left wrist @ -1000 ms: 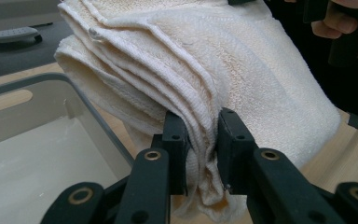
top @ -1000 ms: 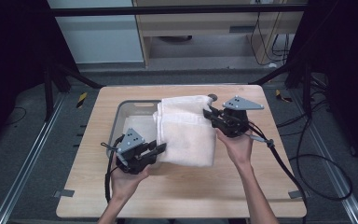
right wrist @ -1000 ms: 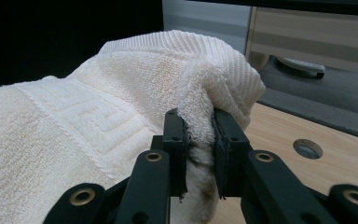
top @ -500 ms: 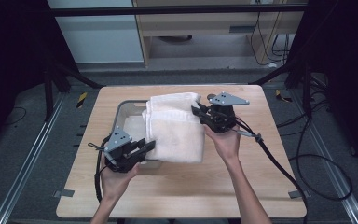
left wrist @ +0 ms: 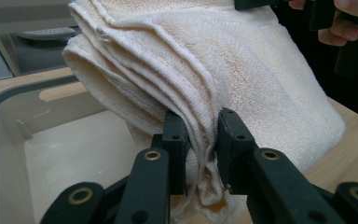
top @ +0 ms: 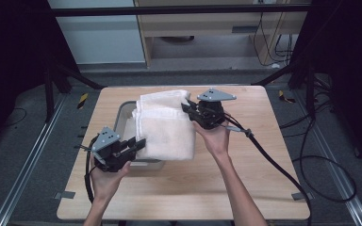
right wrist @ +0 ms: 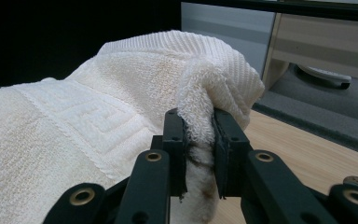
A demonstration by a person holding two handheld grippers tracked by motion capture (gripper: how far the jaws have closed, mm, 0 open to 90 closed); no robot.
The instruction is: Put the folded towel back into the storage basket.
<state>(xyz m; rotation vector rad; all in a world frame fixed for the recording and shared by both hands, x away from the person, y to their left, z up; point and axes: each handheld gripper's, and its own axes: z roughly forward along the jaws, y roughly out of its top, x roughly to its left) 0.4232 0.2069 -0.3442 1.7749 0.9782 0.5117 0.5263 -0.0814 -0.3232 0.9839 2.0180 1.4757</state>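
Wooden table (top: 245, 188) under cream towel (top: 165, 125), grey floor (top: 23, 141) around.

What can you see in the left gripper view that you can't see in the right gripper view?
The left gripper view looks into the pale bin with its grey rim, and shows the stacked folded edges of the towel, plus the other hand far off. The right gripper view instead shows a raised key pattern woven into the towel, and a cabinet behind the table. Both show a black tool shut on a corner of that cream towel, the left tool and the right tool, above the wooden table.
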